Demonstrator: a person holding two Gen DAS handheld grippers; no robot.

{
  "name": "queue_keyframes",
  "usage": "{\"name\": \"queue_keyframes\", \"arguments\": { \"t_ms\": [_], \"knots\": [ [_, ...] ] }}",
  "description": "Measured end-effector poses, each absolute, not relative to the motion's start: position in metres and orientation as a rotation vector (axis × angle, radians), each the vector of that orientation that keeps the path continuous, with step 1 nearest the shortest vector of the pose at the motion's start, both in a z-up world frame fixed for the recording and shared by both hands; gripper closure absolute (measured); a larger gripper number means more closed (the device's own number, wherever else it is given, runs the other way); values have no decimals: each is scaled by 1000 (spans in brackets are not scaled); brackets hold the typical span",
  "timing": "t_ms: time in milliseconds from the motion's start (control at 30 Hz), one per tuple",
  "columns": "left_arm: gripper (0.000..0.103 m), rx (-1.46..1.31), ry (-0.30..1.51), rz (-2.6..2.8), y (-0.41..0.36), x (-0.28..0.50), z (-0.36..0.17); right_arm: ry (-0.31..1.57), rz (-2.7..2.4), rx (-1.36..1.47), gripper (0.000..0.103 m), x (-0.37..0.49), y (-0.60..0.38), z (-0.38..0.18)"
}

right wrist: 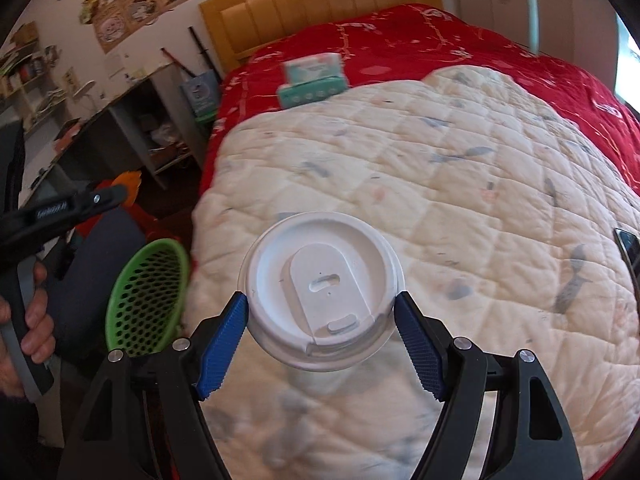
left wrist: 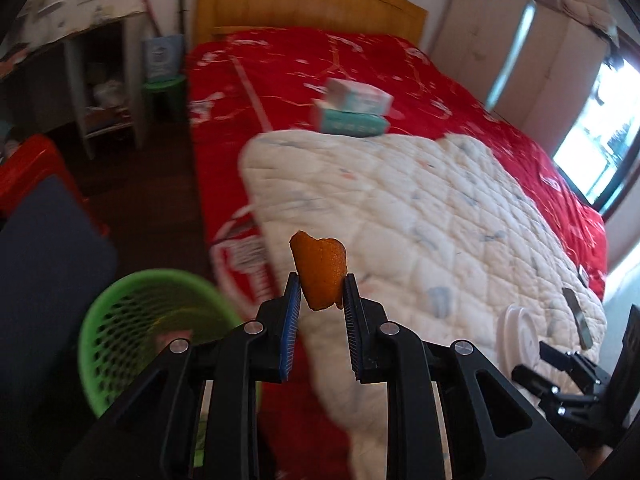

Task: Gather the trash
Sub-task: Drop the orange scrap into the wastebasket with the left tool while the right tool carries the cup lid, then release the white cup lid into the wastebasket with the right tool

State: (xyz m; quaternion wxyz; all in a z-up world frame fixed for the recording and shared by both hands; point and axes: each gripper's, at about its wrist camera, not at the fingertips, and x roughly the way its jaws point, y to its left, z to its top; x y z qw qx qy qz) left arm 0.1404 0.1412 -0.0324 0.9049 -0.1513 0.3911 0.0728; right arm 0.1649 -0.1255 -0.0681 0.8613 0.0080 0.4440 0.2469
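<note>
My left gripper (left wrist: 319,286) is shut on an orange peel (left wrist: 320,270) and holds it in the air over the bed's near left corner. A green mesh trash basket (left wrist: 132,332) stands on the floor below and to the left of it; it also shows in the right wrist view (right wrist: 146,304). My right gripper (right wrist: 322,312) is shut on a white lidded paper cup (right wrist: 320,292) seen from above, held over the white quilt (right wrist: 420,184). The cup's lid shows at the lower right of the left wrist view (left wrist: 520,332).
A bed with a red cover (left wrist: 304,64) and wooden headboard fills the room's middle. Two tissue packs (left wrist: 352,108) lie stacked on it. A phone (right wrist: 628,246) lies at the quilt's right edge. A desk (left wrist: 100,76), a dark chair (left wrist: 44,264) and a red bin (left wrist: 24,172) stand left.
</note>
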Motion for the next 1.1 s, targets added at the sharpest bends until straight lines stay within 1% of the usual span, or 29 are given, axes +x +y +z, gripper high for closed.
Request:
{"name": "queue_keyframes", "arguments": {
  "t_ms": [267, 567, 633, 667, 700, 767, 867, 1000, 1100],
  "knots": [
    [82, -327, 836, 290, 190, 84, -46, 910, 610, -11, 31, 146, -80, -55],
    [80, -388, 883, 408, 233, 57, -68, 903, 675, -44, 31, 136, -43, -48],
    [76, -398, 889, 420, 238, 54, -71, 905, 687, -53, 31, 136, -35, -47],
    [69, -406, 888, 424, 240, 53, -71, 904, 691, -57, 31, 135, -33, -47],
    [59, -415, 885, 429, 243, 50, -72, 904, 698, -61, 31, 134, -29, -46],
    [45, -431, 876, 446, 249, 44, -71, 901, 710, -69, 31, 133, -22, -46],
    [44, -448, 864, 453, 256, 37, -69, 900, 731, -83, 31, 129, -10, -44],
    [37, -470, 853, 477, 264, 28, -67, 895, 759, -98, 31, 124, 5, -42],
    [34, -482, 840, 492, 270, 20, -65, 895, 779, -110, 31, 121, 16, -42]
  ]
}}
